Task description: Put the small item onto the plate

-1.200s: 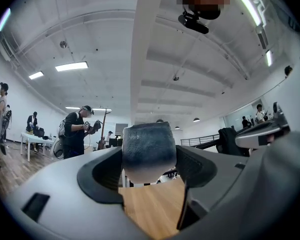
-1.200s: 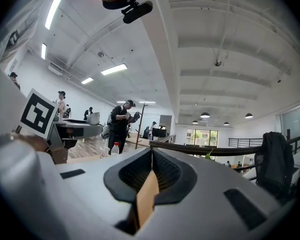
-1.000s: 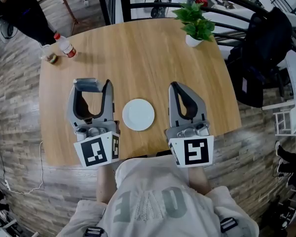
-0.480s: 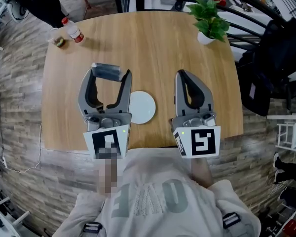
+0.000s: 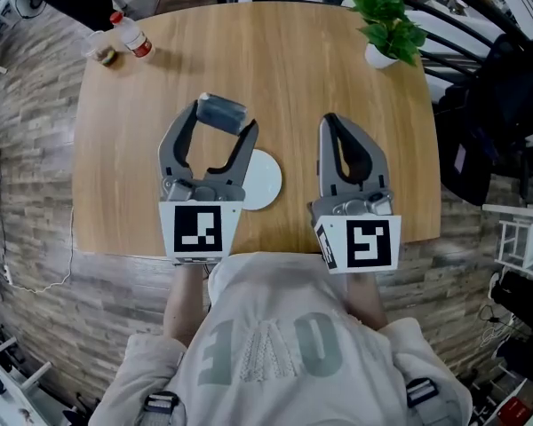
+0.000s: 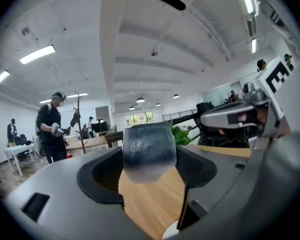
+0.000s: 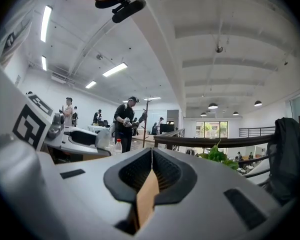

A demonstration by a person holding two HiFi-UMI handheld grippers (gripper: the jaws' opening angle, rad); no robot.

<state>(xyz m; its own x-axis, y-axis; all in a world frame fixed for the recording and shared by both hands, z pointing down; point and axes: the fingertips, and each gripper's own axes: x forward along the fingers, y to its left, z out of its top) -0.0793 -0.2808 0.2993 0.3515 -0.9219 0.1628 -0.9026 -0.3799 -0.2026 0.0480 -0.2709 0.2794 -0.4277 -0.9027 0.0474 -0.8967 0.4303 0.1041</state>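
Observation:
A small dark grey-blue padded item (image 5: 222,112) is clamped between the tips of my left gripper (image 5: 221,115), which is shut on it and held above the round wooden table (image 5: 142,149). The white plate (image 5: 265,181) lies just right of that gripper, and its left edge is hidden under the gripper's right jaw. In the left gripper view the item (image 6: 149,151) fills the gap of the left gripper (image 6: 150,156), and a sliver of the plate (image 6: 171,232) shows at the bottom. My right gripper (image 5: 330,122) is shut and empty to the right of the plate, its jaws meeting in the right gripper (image 7: 151,151) view.
A red-capped bottle (image 5: 131,35) and a small jar (image 5: 107,56) stand at the table's far left corner. A potted plant (image 5: 387,23) stands at the far right. A dark chair with a bag (image 5: 493,105) is beside the table's right edge. A person (image 7: 124,121) stands beyond the table.
My left gripper has carried the item to the right and forward, and its right jaw now overlaps the plate's edge. The right gripper has stayed shut beside the plate.

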